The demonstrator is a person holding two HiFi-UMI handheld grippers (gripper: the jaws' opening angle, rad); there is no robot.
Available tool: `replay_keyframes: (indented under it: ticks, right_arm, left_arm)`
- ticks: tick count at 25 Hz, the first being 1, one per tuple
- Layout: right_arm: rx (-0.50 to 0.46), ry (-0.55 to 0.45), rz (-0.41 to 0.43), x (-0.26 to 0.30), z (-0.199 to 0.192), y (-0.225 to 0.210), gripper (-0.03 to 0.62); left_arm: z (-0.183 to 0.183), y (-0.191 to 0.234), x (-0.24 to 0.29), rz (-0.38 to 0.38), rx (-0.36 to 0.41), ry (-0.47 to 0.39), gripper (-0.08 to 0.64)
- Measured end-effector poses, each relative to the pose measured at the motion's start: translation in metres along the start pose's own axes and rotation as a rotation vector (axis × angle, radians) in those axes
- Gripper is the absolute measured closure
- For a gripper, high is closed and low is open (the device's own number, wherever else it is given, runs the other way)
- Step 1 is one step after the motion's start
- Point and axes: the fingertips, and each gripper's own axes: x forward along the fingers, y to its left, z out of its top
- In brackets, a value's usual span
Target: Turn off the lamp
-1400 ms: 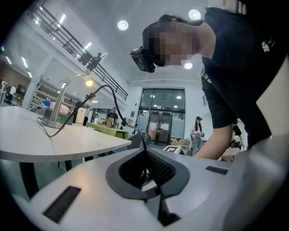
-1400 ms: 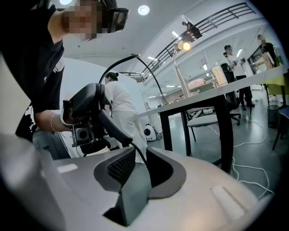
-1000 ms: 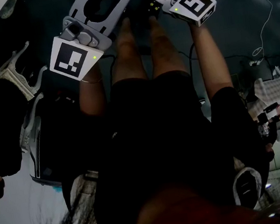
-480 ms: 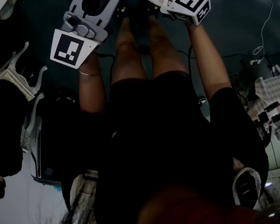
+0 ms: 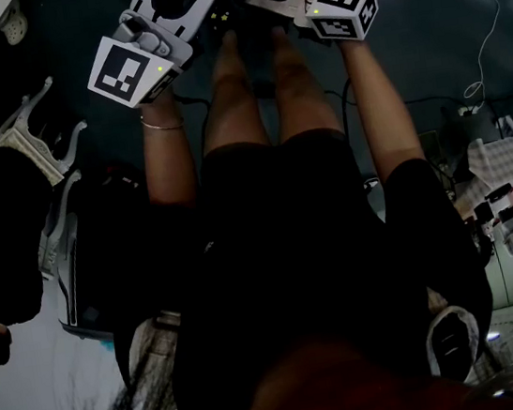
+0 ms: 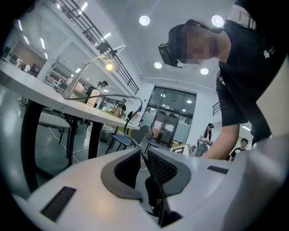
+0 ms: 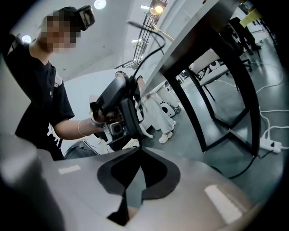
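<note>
Shifted up-frame: left gripper (image 6: pixel 141 151); leftward: right gripper (image 7: pixel 140 151) | both closed, empty | lamp (image 6: pixel 108 65): lit, upper left of left gripper view, well apart

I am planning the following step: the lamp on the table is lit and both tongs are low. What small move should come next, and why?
Probably lift the right tongs up toward the table top. The lamp glows above it, while both gripper views look up from below it. The left tongs and the right are shut and empty, so nothing needs setting down.
</note>
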Motion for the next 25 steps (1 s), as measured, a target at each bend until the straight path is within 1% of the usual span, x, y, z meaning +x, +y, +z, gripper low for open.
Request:
replay_keyframes:
  ticks: [2,4,6,8,11,13,17,21,25]
  right_arm:
    - [0.035,-0.017,0.028,0.001,-0.001,0.003,0.588]
    - [0.092,-0.079,0.041,-0.003,0.006,0.001,0.588]
    - [0.138,-0.144,0.048,-0.009,0.015,-0.001,0.588]
    - [0.162,-0.181,0.058,-0.013,0.02,-0.002,0.588]
    - [0.168,-0.188,0.07,-0.014,0.022,-0.001,0.588]
    - [0.168,-0.187,0.073,-0.013,0.022,0.0,0.588]
    - [0.177,-0.199,0.08,-0.014,0.022,0.0,0.588]
    - [0.176,-0.198,0.084,-0.014,0.021,0.0,0.588]
    - [0.169,-0.195,0.083,-0.013,0.02,-0.001,0.588]
  left_arm:
    - [-0.003,0.002,0.002,0.001,-0.023,0.009,0.515]
    - [-0.009,0.003,0.002,-0.002,-0.036,0.036,0.504]
    - [-0.011,0.001,0.0,-0.024,-0.062,0.026,0.495]
    - [-0.014,0.002,-0.003,-0.034,-0.097,0.017,0.489]
    - [-0.021,0.004,-0.006,-0.034,-0.123,0.024,0.485]
    - [-0.026,0.004,-0.004,-0.041,-0.126,0.044,0.483]
    - [-0.039,-0.001,0.002,-0.087,-0.147,0.096,0.469]
    - [-0.044,-0.005,0.007,-0.126,-0.179,0.118,0.463]
    - [-0.051,-0.008,0.01,-0.15,-0.196,0.154,0.449]
